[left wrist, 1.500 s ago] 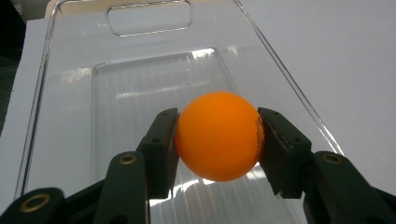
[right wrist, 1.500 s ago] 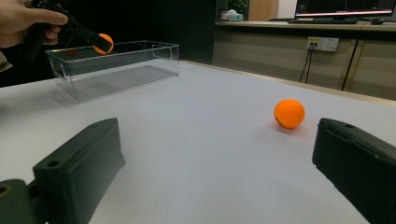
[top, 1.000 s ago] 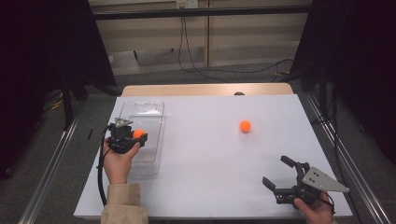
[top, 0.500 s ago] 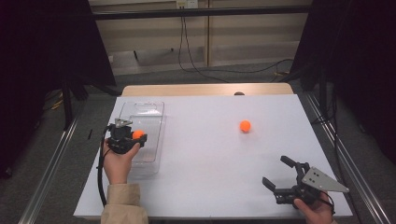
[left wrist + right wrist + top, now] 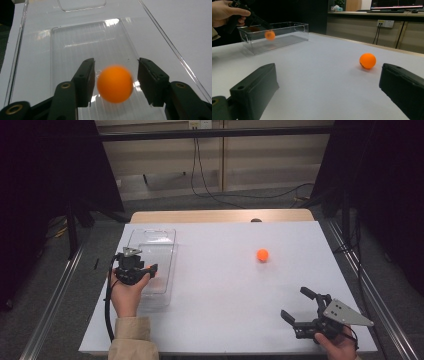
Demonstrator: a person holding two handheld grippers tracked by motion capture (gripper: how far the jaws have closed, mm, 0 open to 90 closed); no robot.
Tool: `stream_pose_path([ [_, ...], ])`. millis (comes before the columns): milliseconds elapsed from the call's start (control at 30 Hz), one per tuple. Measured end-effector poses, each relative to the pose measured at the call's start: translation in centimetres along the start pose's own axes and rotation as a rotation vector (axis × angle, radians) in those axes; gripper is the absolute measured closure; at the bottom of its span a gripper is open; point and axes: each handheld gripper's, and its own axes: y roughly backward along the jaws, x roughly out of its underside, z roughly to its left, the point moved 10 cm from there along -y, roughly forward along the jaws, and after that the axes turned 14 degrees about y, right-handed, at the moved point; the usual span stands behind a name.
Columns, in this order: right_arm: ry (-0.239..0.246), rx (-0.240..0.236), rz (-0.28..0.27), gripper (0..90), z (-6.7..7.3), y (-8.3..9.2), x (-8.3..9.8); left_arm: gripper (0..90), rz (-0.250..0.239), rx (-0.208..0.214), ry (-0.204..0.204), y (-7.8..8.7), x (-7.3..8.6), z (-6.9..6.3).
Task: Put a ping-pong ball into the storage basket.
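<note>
Currently, the scene reads as follows.

Left gripper (image 5: 150, 270): held over the clear plastic box (image 5: 165, 237) at the left of the white table (image 5: 215, 295). It points down into the box.

Left jaw state: the jaws have just been opening. In the left gripper view a gap shows on each side of the near orange ball (image 5: 115, 83), so the pads do not press on it.

Near orange ball: between the two black jaws of the left gripper (image 5: 115, 82), inside the walls of the clear plastic box (image 5: 75, 42). Its outline is blurred. In the right gripper view the same near orange ball (image 5: 270, 35) shows within the clear plastic box (image 5: 294, 30), above the box floor; whether it touches the floor cannot be told.

Left hand (image 5: 127, 292): wrapped around the gripper body, sleeve at the near table edge. A black cable trails down beside the wrist.

Right gripper (image 5: 305, 307): low over the near right corner of the table, jaws spread wide, nothing between them. The grey three-cornered plate sits on top of it.

Far orange ball (image 5: 262, 254): resting on the bare table, right of centre, well apart from the box and from both grippers. In the right gripper view the far orange ball (image 5: 367, 60) lies ahead of the right gripper (image 5: 329, 87), nearer its right-hand jaw.

Right hand (image 5: 340, 347): at the bottom edge of the high view, gripping the handle.
</note>
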Motion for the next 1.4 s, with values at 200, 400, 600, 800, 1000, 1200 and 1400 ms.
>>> stream_pose_path([
  [200,-0.001,0.0,0.001,1.3,0.0,0.0,0.0,44.7,-0.009,0.0,-0.005,0.2,-0.1,0.0],
  [400,-0.001,-0.001,0.003,1.3,0.0,0.0,0.0,41.4,-0.02,0.014,-0.01,0.5,-0.4,-0.6],
  [600,-0.001,-0.002,0.003,1.4,0.0,0.0,0.0,35.7,-0.024,0.038,-0.015,0.6,-0.5,-1.3],
  [800,-0.004,-0.001,0.002,1.4,0.0,0.0,0.0,31.4,-0.024,0.069,-0.024,0.7,-0.6,-2.1],
  [1000,-0.004,-0.001,0.002,1.4,0.0,0.0,0.0,28.3,-0.029,0.1,-0.035,1.0,-0.9,-3.0],
  [1200,-0.003,0.0,0.001,1.4,0.0,0.0,0.0,25.2,-0.023,0.119,-0.048,1.1,-0.9,-3.8],
  [1400,-0.004,0.0,0.002,1.4,0.0,0.0,0.1,21.8,-0.031,0.132,-0.059,1.2,-1.1,-4.6],
])
